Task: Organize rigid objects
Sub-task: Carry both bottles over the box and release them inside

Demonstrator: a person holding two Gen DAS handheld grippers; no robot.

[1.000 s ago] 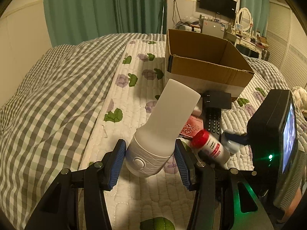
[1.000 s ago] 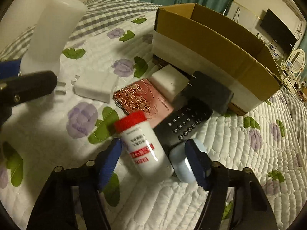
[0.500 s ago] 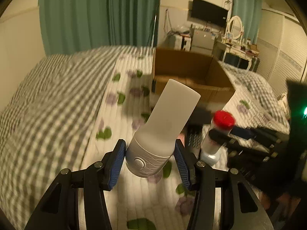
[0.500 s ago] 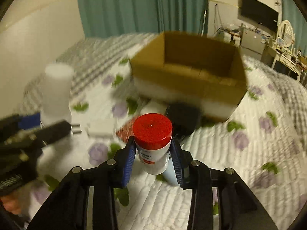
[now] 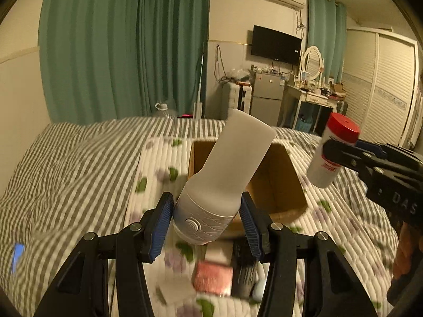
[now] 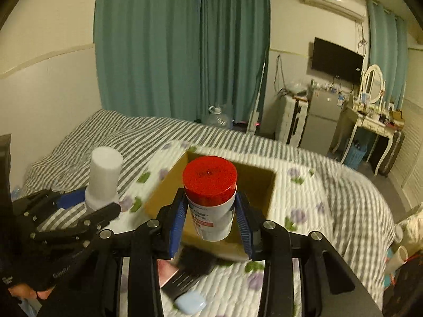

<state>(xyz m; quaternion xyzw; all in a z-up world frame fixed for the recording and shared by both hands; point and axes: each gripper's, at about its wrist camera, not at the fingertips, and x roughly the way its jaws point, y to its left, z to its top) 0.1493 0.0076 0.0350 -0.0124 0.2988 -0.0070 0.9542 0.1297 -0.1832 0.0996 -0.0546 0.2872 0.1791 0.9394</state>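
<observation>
My left gripper (image 5: 207, 218) is shut on a white bottle-shaped device (image 5: 227, 174), lifted above the bed and tilted up toward the open cardboard box (image 5: 277, 185). My right gripper (image 6: 208, 219) is shut on a white bottle with a red cap (image 6: 210, 198), held upright in the air in front of the same box (image 6: 164, 185). The red-capped bottle also shows at the right of the left wrist view (image 5: 333, 153), and the white device at the left of the right wrist view (image 6: 104, 177).
Below, on the quilted floral mat (image 5: 158, 174), lie a red card pack (image 5: 212, 277), a black remote (image 6: 190, 272) and a pale blue case (image 6: 190, 303). The striped bedspread (image 5: 66, 174) spreads left. A fridge and dresser stand behind the bed.
Both grippers have risen from the mat with their objects. The right gripper closed on the red-capped bottle and lifted it. The box now sits lower and farther in both views.
</observation>
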